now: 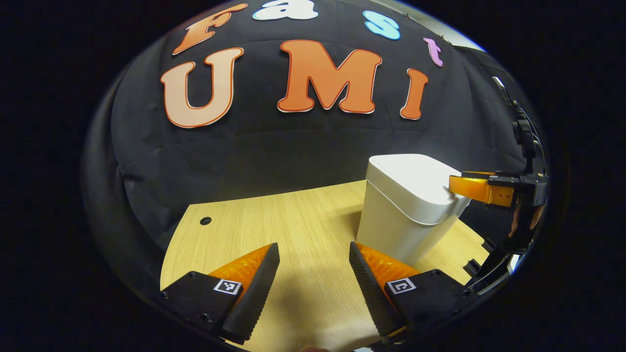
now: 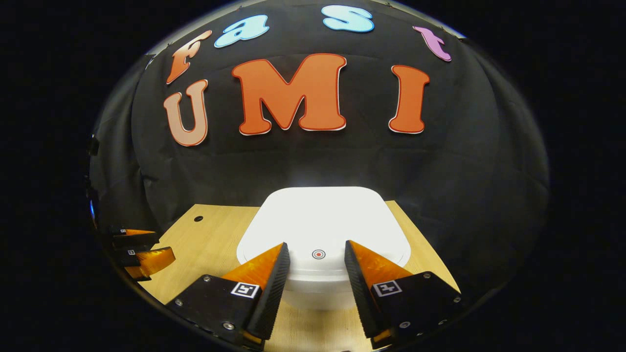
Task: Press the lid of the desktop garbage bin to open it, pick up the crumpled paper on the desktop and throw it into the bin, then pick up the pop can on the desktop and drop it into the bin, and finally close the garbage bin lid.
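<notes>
The white desktop bin [image 1: 401, 220] stands on the wooden table [image 1: 293, 220] with its lid [image 1: 415, 178] down. In the right gripper view the lid [image 2: 323, 220] lies directly below me, and a small red ring mark [image 2: 318, 253] sits between my fingers. My right gripper [image 2: 317, 249] is open and hovers low over the lid's near edge. From the left gripper view, the right gripper [image 1: 455, 188] reaches the lid's rim from the right; whether it touches, I cannot tell. My left gripper [image 1: 313, 252] is open over bare table, left of the bin.
A small round hole [image 1: 206, 220] is in the table's far left corner. The black cloth wall stands close behind the bin. The left gripper [image 2: 165, 244] shows at the left edge of the right gripper view, low over the table.
</notes>
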The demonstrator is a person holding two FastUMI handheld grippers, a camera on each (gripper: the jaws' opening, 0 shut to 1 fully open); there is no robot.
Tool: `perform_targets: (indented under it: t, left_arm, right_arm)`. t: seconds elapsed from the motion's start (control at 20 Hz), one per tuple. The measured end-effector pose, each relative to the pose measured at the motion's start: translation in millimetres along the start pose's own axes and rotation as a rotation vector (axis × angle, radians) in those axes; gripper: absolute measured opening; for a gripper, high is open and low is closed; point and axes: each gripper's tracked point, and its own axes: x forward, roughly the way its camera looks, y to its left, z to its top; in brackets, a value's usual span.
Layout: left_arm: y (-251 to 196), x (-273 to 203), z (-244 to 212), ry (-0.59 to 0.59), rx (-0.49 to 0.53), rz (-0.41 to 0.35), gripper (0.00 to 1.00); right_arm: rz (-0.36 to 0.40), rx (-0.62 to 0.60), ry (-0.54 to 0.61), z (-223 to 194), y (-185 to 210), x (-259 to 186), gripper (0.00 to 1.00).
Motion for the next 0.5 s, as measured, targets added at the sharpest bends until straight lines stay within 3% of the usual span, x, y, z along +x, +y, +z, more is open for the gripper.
perform_targets:
  t: [0.25, 0.35, 0.5]
  left_arm:
    - [21.1, -6.4, 18.5, -0.047, -0.009, 0.040, 0.91]
    - [30.9, -11.7, 24.9, -0.069, -0.016, 0.064, 0.92]
    - [49.3, -18.8, 30.2, -0.096, -0.024, 0.101, 0.92]
  right_arm:
    - [0.004, -0.021, -0.072, 4.5, 6.0, -4.0, 0.73]
    - [-0.002, -0.012, -0.087, 5.3, 8.5, -3.3, 0.87]
    - [-0.016, -0.029, -0.102, 7.6, 14.9, -0.9, 0.91]
